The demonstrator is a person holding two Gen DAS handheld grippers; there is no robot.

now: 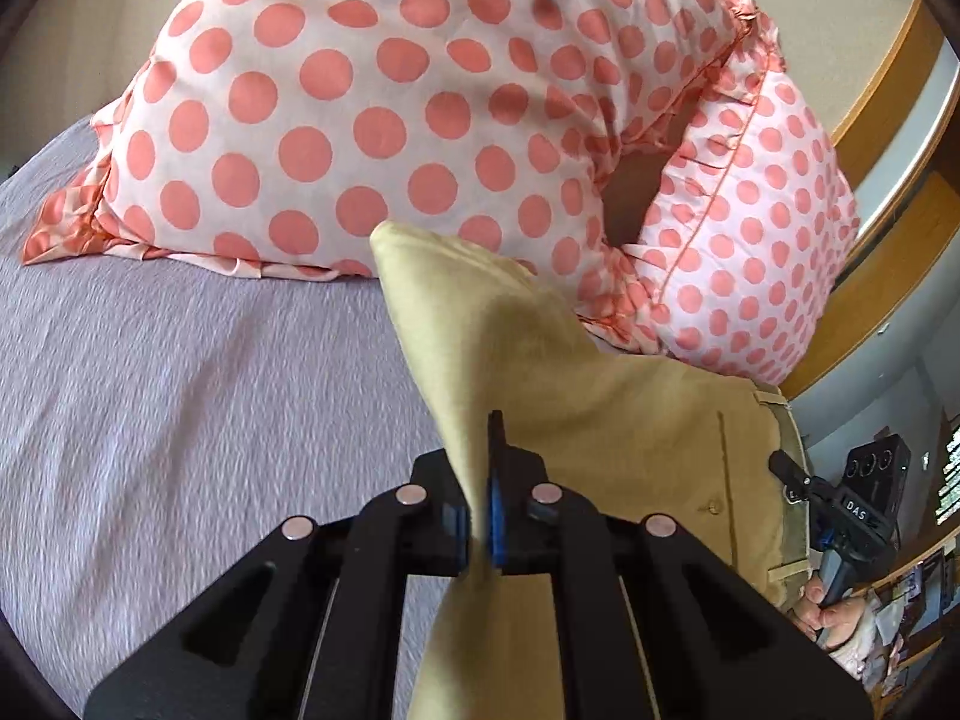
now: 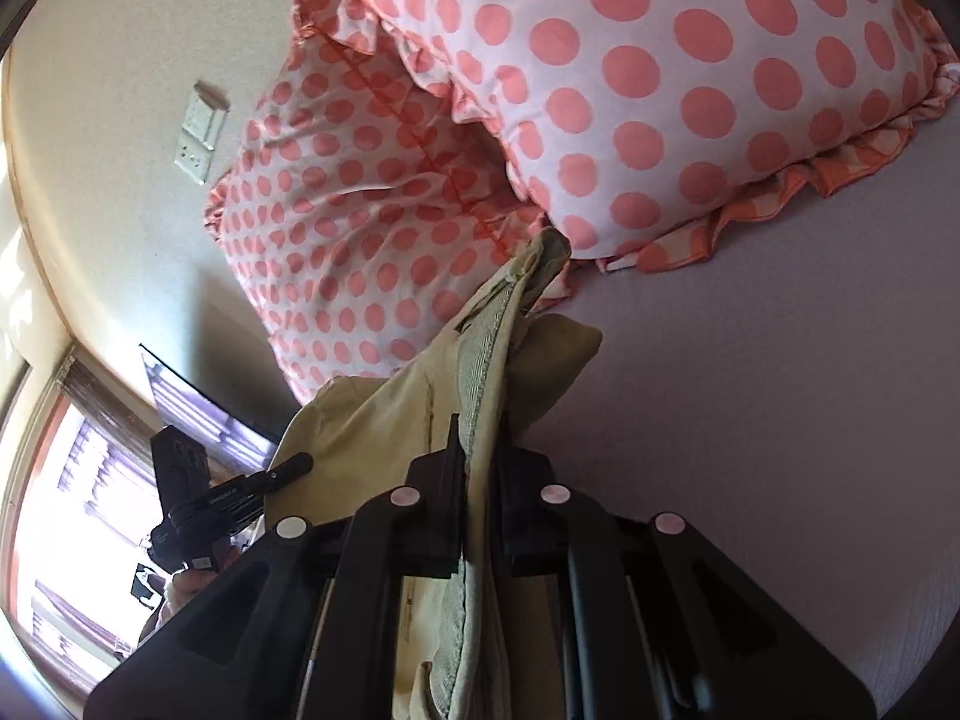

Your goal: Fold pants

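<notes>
The khaki pants [image 1: 600,408] hang lifted above the lavender bed sheet [image 1: 180,390]. My left gripper [image 1: 478,516] is shut on a bunched edge of the pants, which rise to a point ahead of its fingers. My right gripper [image 2: 480,516] is shut on the waistband end of the pants [image 2: 480,372], where the grey lining shows. Each gripper appears in the other's view: the right one [image 1: 798,474] at the pants' right edge, the left one [image 2: 282,471] at the left, both pinching cloth.
Two white pillows with coral polka dots [image 1: 372,102] [image 1: 762,252] lie at the head of the bed, close behind the pants. The beige wall with a switch plate [image 2: 201,132] stands behind them. A wooden headboard edge [image 1: 888,84] and a window [image 2: 60,480] are off to the side.
</notes>
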